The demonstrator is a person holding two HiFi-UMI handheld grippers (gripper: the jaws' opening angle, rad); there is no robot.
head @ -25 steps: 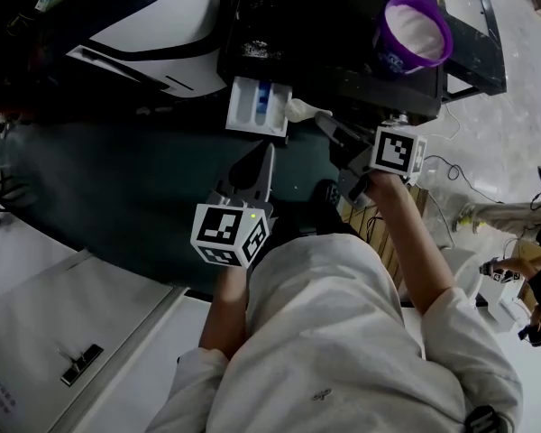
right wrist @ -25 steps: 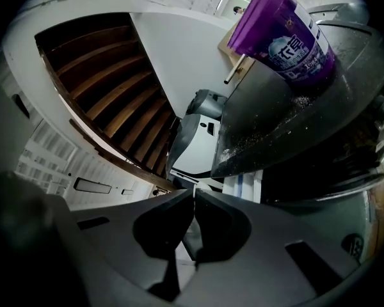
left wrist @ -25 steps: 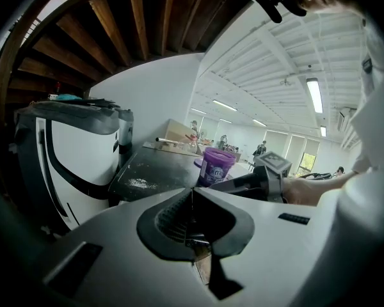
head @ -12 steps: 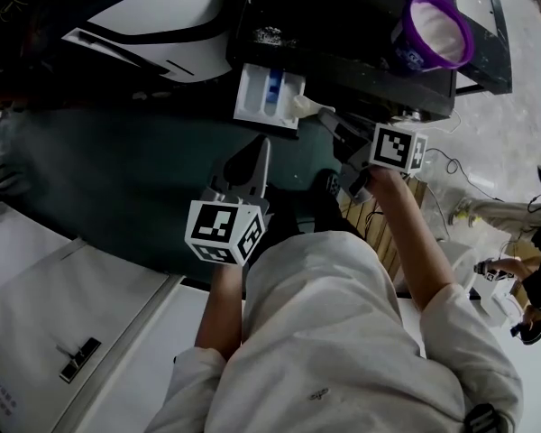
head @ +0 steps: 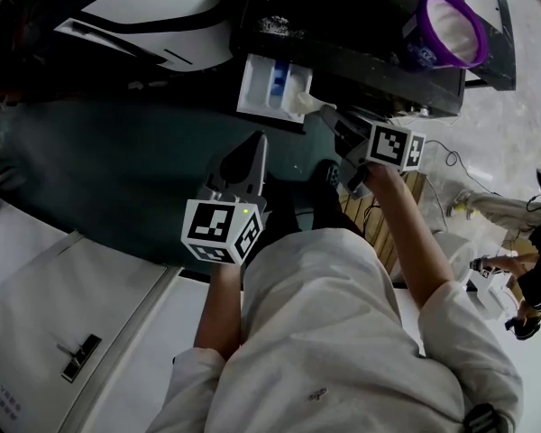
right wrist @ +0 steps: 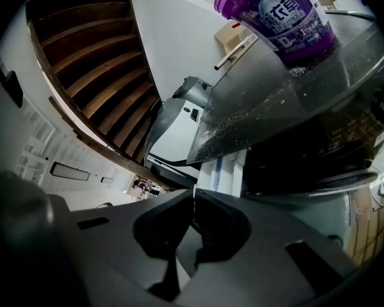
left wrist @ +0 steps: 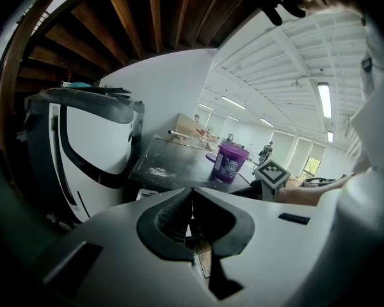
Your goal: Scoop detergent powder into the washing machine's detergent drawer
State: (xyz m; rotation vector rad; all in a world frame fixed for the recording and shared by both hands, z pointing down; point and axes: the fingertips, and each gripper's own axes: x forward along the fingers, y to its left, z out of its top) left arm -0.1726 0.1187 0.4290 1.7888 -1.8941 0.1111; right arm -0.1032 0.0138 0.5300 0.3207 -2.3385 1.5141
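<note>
Open detergent drawer (head: 263, 87), long axis toward person; scoop (head: 304, 106) in right tongs (head: 330, 118)

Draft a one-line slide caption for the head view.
Head view: left claw and right claw near the open detergent drawer; purple detergent tub sits on the dark top.

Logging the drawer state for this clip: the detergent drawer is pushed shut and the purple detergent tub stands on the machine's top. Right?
Not shut: the detergent drawer is pulled out, its compartments open to the head view. The purple detergent tub does stand on the machine's top.
</note>
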